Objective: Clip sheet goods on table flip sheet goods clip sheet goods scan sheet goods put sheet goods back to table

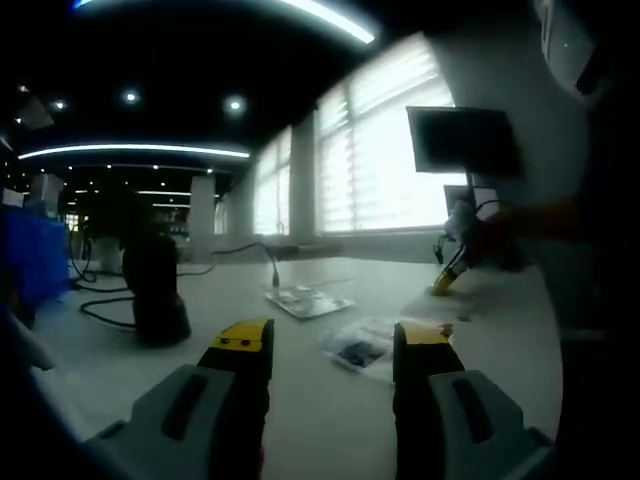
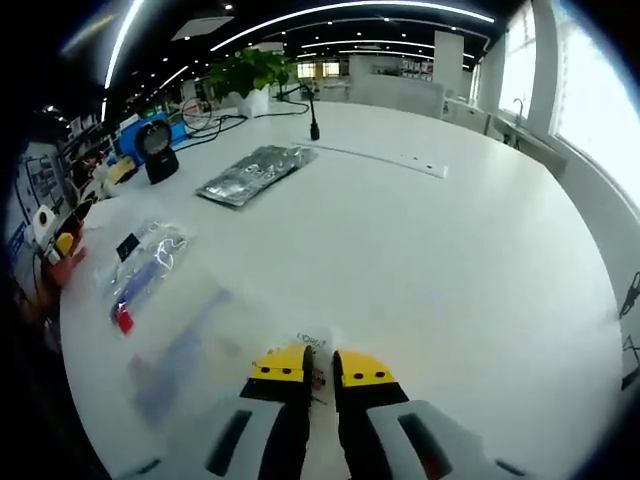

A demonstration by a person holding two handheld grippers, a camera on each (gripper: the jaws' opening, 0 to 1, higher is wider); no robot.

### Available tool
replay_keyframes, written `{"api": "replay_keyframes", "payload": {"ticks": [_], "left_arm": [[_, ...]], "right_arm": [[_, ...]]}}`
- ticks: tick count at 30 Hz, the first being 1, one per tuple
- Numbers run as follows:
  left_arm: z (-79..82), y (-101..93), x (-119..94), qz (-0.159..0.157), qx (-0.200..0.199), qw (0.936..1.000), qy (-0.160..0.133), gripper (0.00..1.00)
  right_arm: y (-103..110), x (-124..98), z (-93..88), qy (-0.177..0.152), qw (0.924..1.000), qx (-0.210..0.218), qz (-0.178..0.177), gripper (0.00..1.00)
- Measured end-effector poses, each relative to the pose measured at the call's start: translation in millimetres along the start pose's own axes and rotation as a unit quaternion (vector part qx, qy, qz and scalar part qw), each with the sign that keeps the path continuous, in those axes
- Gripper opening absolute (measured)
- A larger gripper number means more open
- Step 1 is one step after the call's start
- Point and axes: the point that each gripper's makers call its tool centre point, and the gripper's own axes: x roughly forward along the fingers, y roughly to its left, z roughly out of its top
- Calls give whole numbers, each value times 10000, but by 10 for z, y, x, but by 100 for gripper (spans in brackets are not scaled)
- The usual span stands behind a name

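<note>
Right hand-held gripper [image 2: 318, 366] nearly closed, apparently pinching clear plastic sheet packet [image 2: 180, 360] on white bench [image 2: 430, 260]; left hand-held gripper [image 1: 332, 340] open, empty. Risk: thin edge slipping free.

Scanner [image 1: 155, 290] left; tabletop [image 2: 450, 250] open.

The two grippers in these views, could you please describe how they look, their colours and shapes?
Both look alike. The left gripper has two chunky grey claw arms, each with a dark oblong slot on top, ending in yellow tips with small black markings and black inner faces. The right gripper has paler grey arms with similar dark slots and the same yellow tips. I can make out no cables or sleeves on them.
</note>
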Motion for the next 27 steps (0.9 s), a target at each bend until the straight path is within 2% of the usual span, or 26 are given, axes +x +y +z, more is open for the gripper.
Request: {"api": "replay_keyframes", "payload": {"ticks": [9,15,16,27], "left_arm": [[-8,-6,5,-18,-25,10000,18,40],[-22,-9,9,-13,18,10000,56,40],[-25,-9,9,-10,25,10000,63,40],[-55,-15,18,-14,79,9999,130,40]], "right_arm": [[24,-29,59,-172,9998,140,-25,0],[49,-162,204,-454,9987,204,49,0],[55,-191,218,-475,9979,425,57,0],[114,-370,252,-820,9945,596,275,0]]}}
